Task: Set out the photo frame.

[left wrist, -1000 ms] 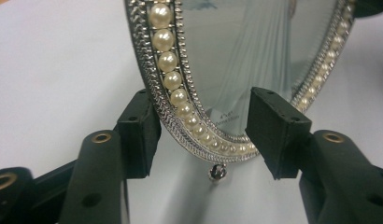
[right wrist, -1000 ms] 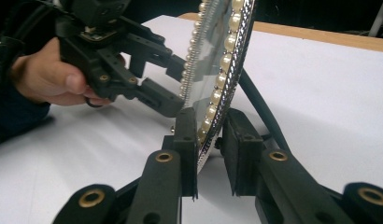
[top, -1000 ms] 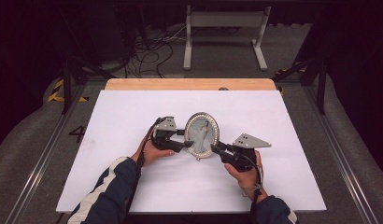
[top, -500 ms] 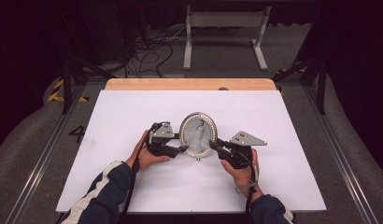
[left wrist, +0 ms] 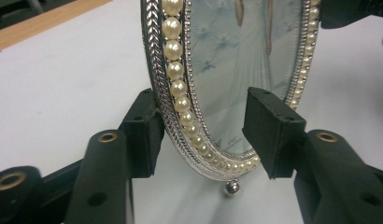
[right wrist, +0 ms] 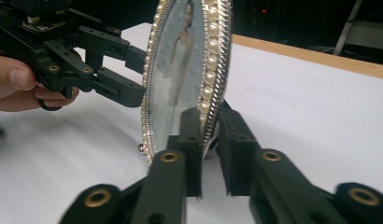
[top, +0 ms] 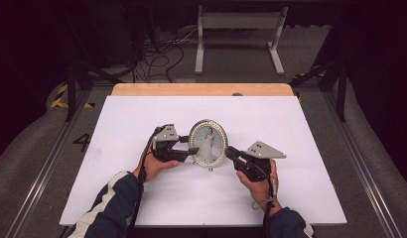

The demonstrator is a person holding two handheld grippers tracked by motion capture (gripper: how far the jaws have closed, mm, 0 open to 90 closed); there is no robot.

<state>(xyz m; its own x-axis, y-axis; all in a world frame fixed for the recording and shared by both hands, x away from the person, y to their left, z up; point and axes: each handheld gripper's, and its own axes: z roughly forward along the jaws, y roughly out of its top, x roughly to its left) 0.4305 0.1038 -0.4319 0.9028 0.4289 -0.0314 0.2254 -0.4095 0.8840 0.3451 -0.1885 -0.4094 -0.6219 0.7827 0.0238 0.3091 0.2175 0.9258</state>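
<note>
high view gives me an oval picture frame (top: pixel 208 143) standing upright near the middle of the white table (top: pixel 142 114), silver-edged with a ring of pearl beads around a picture of a figure in a long pale dress, a small ball foot under its lower edge. my left gripper (top: pixel 190 150) sits at the frame's left rim with its jaws parted wide, one on each side of the rim and the front one clear of the glass. my right gripper (top: pixel 228 151) has its jaws drawn close on the frame's right rim, gripping the beaded edge.
</note>
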